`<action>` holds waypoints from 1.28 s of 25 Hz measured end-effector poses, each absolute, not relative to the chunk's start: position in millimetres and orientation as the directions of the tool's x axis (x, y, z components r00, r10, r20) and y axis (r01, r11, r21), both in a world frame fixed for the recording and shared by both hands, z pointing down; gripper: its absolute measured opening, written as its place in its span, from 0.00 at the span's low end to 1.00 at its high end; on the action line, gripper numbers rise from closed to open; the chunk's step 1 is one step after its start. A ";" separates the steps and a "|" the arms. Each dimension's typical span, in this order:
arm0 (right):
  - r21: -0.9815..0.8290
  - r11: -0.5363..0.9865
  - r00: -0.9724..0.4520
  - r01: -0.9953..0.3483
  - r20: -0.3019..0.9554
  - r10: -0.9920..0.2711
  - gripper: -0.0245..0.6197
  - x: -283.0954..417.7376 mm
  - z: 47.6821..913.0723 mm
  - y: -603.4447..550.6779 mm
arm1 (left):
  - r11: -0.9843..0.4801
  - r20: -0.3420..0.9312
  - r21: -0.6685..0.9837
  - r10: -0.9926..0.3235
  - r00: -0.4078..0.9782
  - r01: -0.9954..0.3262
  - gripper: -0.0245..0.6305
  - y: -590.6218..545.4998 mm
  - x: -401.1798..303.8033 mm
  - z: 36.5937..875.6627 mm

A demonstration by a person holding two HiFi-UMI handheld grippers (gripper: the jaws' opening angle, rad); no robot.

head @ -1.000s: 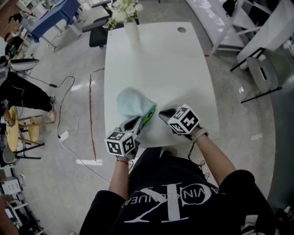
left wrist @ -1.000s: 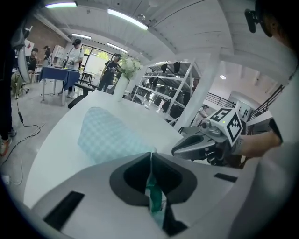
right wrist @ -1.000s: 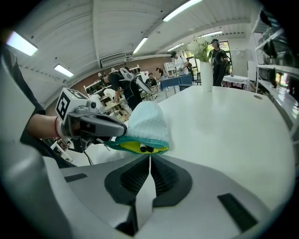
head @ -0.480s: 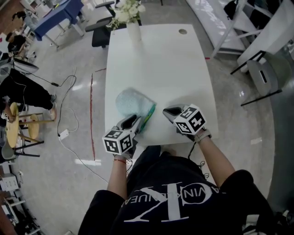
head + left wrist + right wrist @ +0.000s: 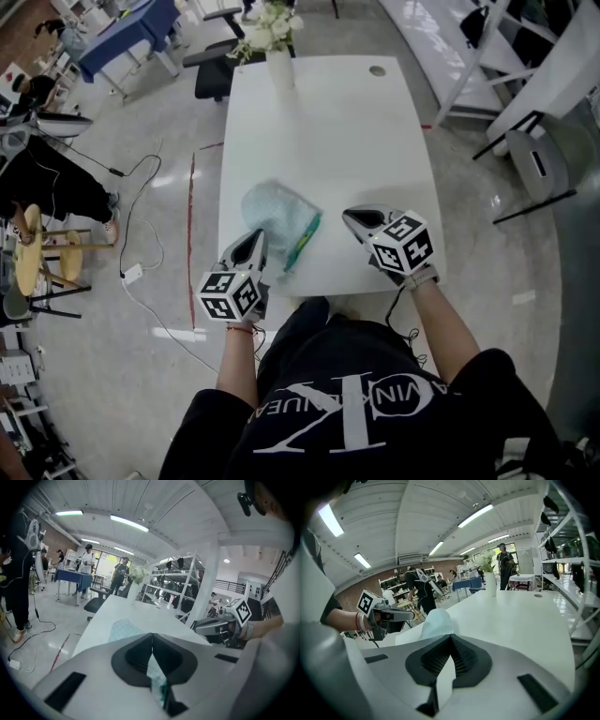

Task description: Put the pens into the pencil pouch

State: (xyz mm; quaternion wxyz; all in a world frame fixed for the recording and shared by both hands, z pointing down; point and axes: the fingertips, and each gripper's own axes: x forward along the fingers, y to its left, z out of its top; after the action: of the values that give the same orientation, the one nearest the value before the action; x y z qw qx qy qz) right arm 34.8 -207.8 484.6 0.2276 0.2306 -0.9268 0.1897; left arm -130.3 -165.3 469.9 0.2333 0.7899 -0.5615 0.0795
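Observation:
The light blue pencil pouch [image 5: 274,212] lies flat on the white table [image 5: 347,131]. A green strip [image 5: 302,242], pen or pouch edge I cannot tell, runs along its near right side. My left gripper [image 5: 254,246] hovers just near and left of the pouch. Its jaws have just closed and nothing is between them. In the left gripper view the pouch [image 5: 123,629] shows beyond the shut left gripper [image 5: 151,648]. My right gripper [image 5: 355,218] is shut and empty, right of the pouch and apart from it. The right gripper view shows the pouch [image 5: 435,619] past the right gripper [image 5: 450,641].
A white vase with flowers [image 5: 277,58] stands at the table's far end, next to a cable hole [image 5: 377,70]. A dark chair [image 5: 212,71] sits beyond the far left corner. Cables lie on the floor [image 5: 141,244] to the left. White shelving [image 5: 525,56] stands at right.
Both grippers have drawn back from the pouch and risen. The left gripper, earlier at the pouch's green edge, is off it now, and the pouch has settled flat on the table.

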 end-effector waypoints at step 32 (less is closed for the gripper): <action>-0.143 0.764 -0.775 -0.629 0.197 -0.601 0.05 50.3 385.6 -249.5 | -0.137 0.087 0.131 -0.985 0.149 -0.982 0.04 -181.4 -195.4 362.2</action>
State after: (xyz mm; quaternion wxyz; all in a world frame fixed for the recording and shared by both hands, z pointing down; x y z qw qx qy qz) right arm 50.3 -249.5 385.6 0.0696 0.3282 -0.9366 0.1010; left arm -195.4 -181.4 362.2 0.0783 0.7539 -0.6522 -0.0099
